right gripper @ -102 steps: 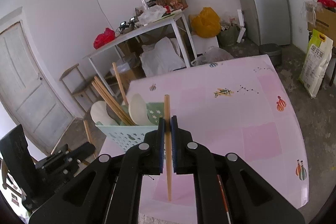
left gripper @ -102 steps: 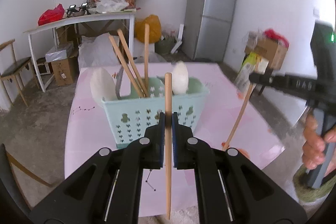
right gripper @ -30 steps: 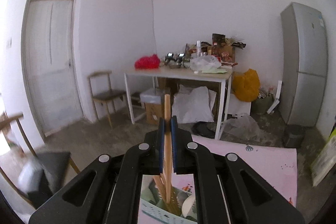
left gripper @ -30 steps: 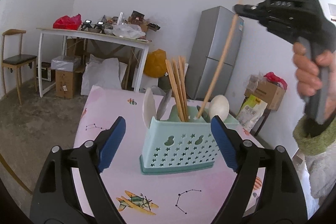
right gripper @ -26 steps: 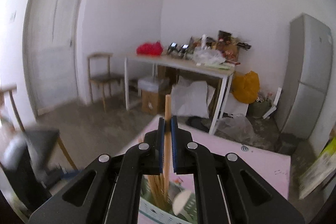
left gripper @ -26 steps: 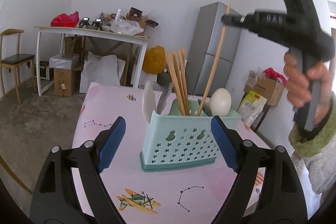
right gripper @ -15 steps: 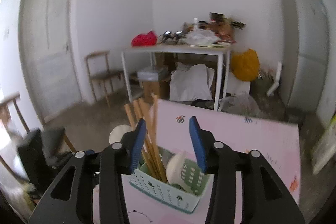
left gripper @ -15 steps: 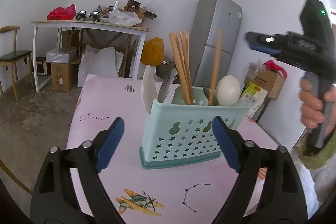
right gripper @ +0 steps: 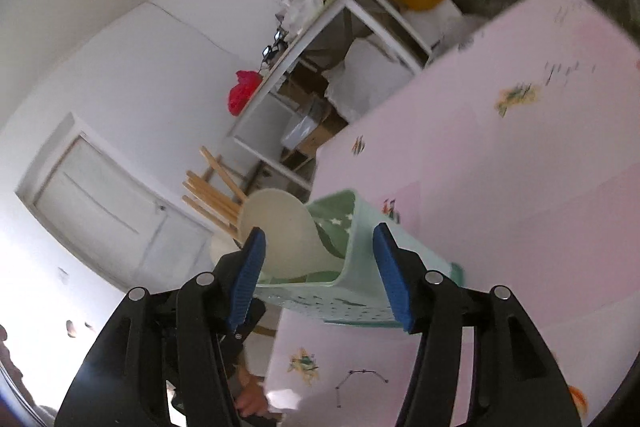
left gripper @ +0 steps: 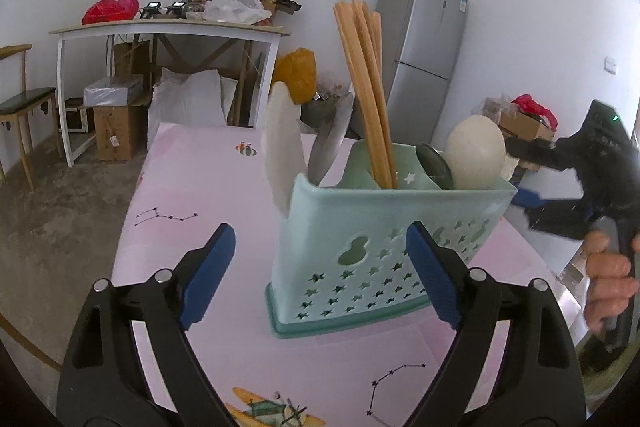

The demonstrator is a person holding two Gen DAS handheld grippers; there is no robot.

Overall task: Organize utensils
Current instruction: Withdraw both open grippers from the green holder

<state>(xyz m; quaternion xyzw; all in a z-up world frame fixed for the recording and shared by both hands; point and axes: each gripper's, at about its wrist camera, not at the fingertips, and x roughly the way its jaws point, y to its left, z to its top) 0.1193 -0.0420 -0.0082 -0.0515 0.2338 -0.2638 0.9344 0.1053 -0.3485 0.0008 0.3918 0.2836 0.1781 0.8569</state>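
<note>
Looking along my left hand-held gripper (left gripper: 320, 267), I see its blue pads spread wide with nothing held between them. The mint green basket (left gripper: 384, 251) stands upright on the pink surface (left gripper: 192, 187) just past the pads. It has star holes and a gourd-shaped hole in its wall. I cannot read any brand name or words on it.

Inside the basket, a bunch of wooden chopsticks (left gripper: 368, 99) stands tall in the middle part. A white spoon (left gripper: 282, 147) and a grey metal spoon (left gripper: 332, 139) lean at the left end. Another white spoon (left gripper: 474, 155) with a round bowl sits at the right end, with a dark metal one beside it.

My right hand-held gripper (right gripper: 320, 275) is opening its jaws, and nothing is gripped. From its tilted, blurry view, the basket's end lies in the gap between the pads without touching them. In the left view, this gripper shows at the right edge, held by a hand (left gripper: 608, 279).

The pink surface has little drawings of star lines and a plane (left gripper: 272, 407). A fridge (left gripper: 420, 55) at the back has a small blue sticker, too tiny to read.
</note>
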